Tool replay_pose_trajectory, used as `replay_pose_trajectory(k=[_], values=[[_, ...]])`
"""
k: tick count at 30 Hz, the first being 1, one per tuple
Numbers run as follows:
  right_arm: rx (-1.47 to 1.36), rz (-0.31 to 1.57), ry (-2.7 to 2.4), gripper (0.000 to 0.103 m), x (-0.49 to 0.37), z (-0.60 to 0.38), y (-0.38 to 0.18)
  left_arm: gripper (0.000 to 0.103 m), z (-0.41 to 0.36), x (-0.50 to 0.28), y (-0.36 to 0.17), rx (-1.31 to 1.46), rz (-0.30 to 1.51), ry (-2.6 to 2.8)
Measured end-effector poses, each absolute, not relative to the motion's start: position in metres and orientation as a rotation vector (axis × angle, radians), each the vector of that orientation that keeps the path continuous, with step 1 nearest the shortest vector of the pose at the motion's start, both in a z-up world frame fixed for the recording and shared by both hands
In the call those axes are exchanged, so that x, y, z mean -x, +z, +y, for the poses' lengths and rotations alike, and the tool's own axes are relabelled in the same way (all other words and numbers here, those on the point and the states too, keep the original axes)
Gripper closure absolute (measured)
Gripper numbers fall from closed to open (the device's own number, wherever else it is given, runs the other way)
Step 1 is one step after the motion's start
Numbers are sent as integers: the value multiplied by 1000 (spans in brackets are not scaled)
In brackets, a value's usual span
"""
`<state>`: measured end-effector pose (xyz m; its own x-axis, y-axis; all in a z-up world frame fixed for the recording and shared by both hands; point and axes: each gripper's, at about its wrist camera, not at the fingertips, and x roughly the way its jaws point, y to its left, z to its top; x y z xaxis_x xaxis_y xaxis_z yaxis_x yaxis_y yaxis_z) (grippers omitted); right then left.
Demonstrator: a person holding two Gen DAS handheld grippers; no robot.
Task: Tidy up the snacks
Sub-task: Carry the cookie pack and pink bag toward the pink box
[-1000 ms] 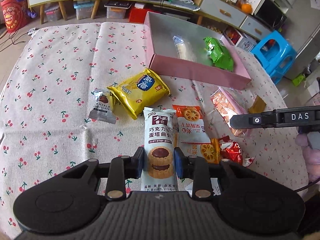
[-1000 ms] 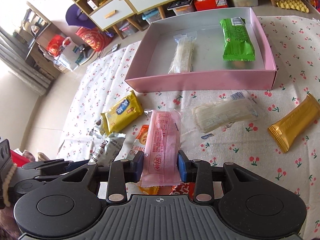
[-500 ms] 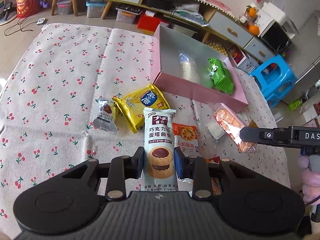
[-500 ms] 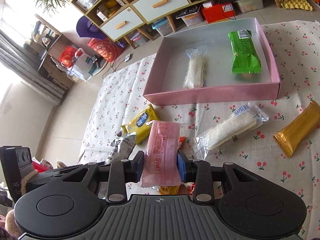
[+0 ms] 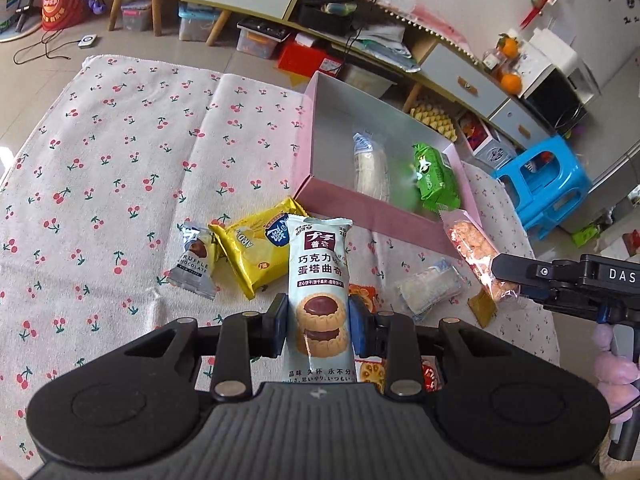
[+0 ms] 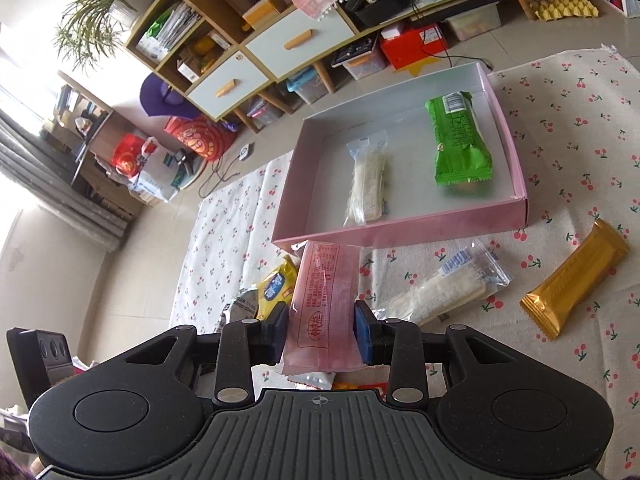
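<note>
My left gripper [image 5: 319,326] is shut on a pale blue chocolate tart cookie pack [image 5: 321,280], held above the cherry-print cloth. My right gripper [image 6: 321,330] is shut on a pink snack packet [image 6: 324,304], also lifted; the same packet [image 5: 474,250] shows at the right of the left wrist view. The pink box [image 6: 400,232] lies ahead with a clear white-stick packet [image 6: 368,178] and a green packet [image 6: 460,140] inside. On the cloth lie a yellow packet [image 5: 256,248], a silver truffle chocolate packet [image 5: 194,260], a clear packet [image 6: 444,290] and a gold bar [image 6: 576,280].
Orange and red wrappers [image 5: 370,372] lie under my left gripper. Past the cloth stand a drawer cabinet [image 6: 256,60], storage bins [image 5: 260,42] on the floor and a blue plastic stool [image 5: 548,184] to the right of the box.
Both grippers have risen with their packets, so the table looks further away. The right gripper's pink packet has come closer to the box's near wall.
</note>
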<state>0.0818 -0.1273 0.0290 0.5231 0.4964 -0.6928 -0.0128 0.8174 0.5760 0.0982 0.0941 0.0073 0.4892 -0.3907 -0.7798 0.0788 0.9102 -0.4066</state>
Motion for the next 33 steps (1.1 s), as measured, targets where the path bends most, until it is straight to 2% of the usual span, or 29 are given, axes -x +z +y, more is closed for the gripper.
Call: replay_pose_trajectory(k=[17,33], values=[[-722,902,132,69,-115,-189,21,75,59,-143,11,464,978,-276],[-625,875,139,69,-189,-165,-3,75,11,-214,-3,201,855,-195]])
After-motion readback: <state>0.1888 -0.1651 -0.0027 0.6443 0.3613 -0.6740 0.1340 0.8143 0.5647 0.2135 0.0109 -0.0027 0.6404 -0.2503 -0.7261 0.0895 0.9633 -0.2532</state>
